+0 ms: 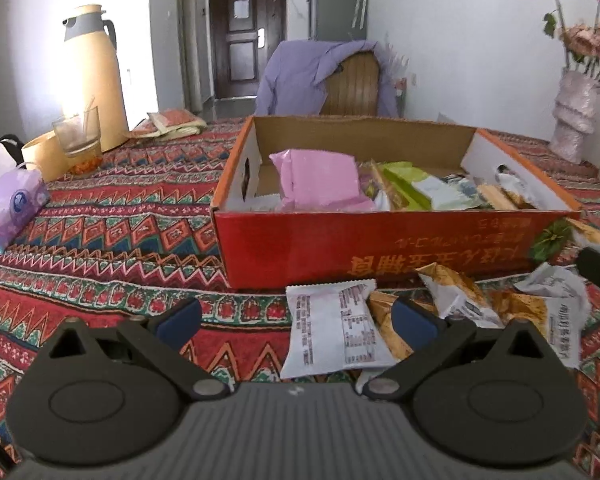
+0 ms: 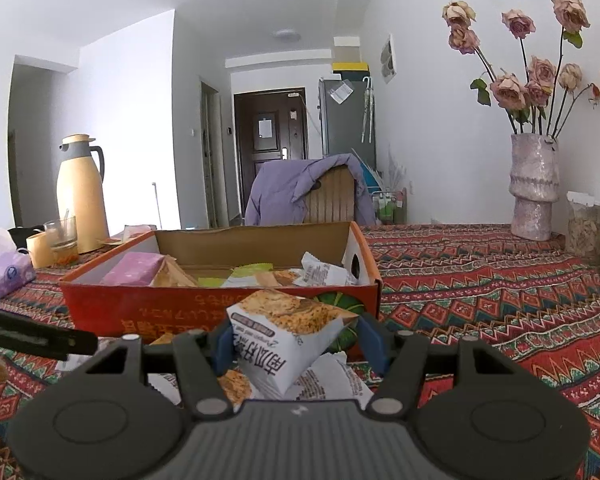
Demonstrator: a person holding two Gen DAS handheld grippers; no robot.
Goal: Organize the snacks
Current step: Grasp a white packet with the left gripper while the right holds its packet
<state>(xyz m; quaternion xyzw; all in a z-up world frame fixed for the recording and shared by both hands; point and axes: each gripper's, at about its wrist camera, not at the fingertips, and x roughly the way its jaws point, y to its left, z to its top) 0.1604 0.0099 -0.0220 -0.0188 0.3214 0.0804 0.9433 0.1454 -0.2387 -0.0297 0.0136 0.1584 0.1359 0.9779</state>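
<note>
Pointing slightly downward toward the red box (image 2: pixel 220 312), the right gripper (image 2: pixel 296 344) has its blue pads closed on a snack packet (image 2: pixel 288 332), which is pinched between them and raised off the tablecloth (image 2: pixel 480 292) just in front of the box's near wall. That packet is white with dark lettering on its lower part and a photo of golden, crumbly food across its top; it sits tilted, one corner poking toward the right pad. Below it, more packets lie on the cloth, partly hidden by the gripper body. The left gripper (image 1: pixel 296 320) tilts more steeply down at the cloth in front of the box, its jaws spread wide with nothing between the pads; one blue pad (image 1: pixel 414 318) sits over the edge of a flat white packet (image 1: pixel 332 328) printed with small text, though contact cannot be judged. Right of that packet, still in front of the box, lie crumpled orange-and-white wrappers (image 1: pixel 460 296). Inside the box, a pink packet (image 1: pixel 320 180) rests toward its left end, with green and white packets (image 1: pixel 428 190) piled toward its right end.
</note>
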